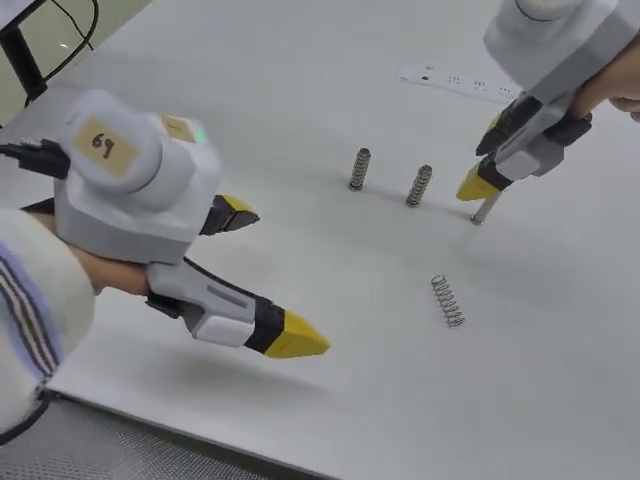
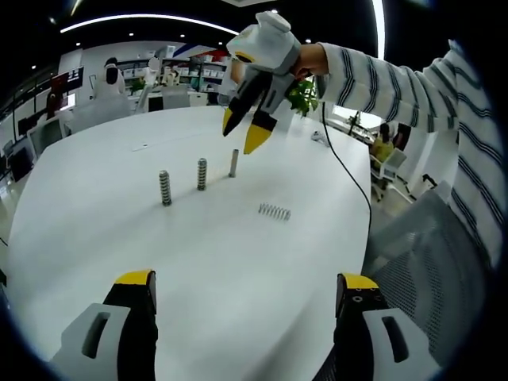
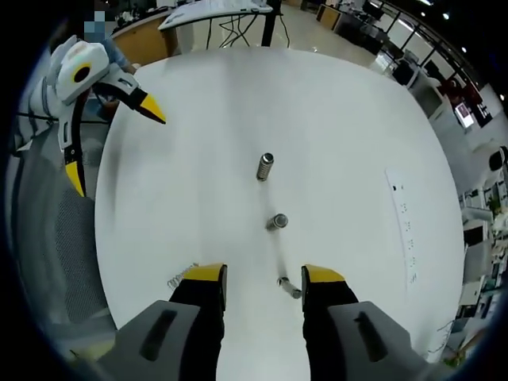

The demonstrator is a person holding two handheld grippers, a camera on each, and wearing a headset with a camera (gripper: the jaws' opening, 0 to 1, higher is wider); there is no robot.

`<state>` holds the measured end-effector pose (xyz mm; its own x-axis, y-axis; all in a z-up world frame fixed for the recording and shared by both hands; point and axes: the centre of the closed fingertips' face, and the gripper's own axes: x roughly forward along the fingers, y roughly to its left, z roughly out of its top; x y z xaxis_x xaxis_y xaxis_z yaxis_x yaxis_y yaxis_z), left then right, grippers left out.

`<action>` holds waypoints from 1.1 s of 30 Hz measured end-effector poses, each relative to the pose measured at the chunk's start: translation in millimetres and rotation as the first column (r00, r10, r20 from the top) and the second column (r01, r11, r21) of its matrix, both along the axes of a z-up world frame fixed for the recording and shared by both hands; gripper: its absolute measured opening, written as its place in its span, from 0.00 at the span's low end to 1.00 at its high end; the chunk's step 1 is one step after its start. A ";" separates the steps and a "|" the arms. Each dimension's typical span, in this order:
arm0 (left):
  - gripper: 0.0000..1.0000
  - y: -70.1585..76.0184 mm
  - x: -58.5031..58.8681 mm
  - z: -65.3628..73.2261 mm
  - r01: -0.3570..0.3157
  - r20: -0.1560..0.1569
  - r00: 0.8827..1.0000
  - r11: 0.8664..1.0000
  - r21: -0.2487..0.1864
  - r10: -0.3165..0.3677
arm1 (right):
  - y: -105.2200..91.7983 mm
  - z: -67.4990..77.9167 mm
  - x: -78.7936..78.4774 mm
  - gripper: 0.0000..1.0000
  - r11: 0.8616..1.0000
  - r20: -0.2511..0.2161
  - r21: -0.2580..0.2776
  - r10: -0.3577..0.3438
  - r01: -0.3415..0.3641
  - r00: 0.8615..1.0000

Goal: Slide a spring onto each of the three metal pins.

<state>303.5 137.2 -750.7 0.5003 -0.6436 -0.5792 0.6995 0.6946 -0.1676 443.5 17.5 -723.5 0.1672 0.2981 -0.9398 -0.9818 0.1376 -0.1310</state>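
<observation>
Right tool point(image 3: 264, 275), jaws apart, over bare pin point(image 3: 290, 289); loose spring point(image 1: 448, 300) near.

Bare tabletop point(image 1: 330, 90) was left open around the loose spring point(image 1: 448, 300), well apart from the pins. The bare pin point(image 1: 484, 210) was hemmed in by the right gripper point(image 1: 486, 157) above and a spring-covered pin point(image 1: 420, 186) near one side.
</observation>
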 end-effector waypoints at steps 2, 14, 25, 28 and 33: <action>0.90 0.9 0.0 0.2 -0.003 -0.001 1.000 1.000 -0.002 0.003 | -1.7 2.5 -0.5 0.38 1.000 0.003 0.019 -0.023 0.022 1.000; 0.90 11.8 -1.0 5.1 -0.016 0.002 1.000 1.000 0.005 0.016 | -17.4 7.6 -24.4 0.44 0.988 0.006 0.127 -0.089 0.087 0.996; 0.90 15.7 -2.3 15.3 -0.017 0.012 1.000 1.000 -0.009 0.017 | -33.4 2.4 -42.5 0.52 0.953 -0.022 0.240 -0.186 0.186 0.982; 0.90 14.7 -2.7 19.6 -0.013 0.017 1.000 1.000 -0.013 0.013 | -35.3 2.0 -50.4 0.54 0.934 -0.039 0.285 -0.215 0.217 0.976; 0.90 12.9 -4.1 23.6 0.006 0.023 1.000 1.000 0.004 -0.006 | -36.0 -4.1 -54.8 0.60 0.904 -0.035 0.359 -0.236 0.233 0.971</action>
<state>299.5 150.1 -727.1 0.5096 -0.6445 -0.5700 0.7073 0.6911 -0.1490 388.6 -18.5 -727.6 0.2814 0.5653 -0.7754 -0.9145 0.4028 -0.0382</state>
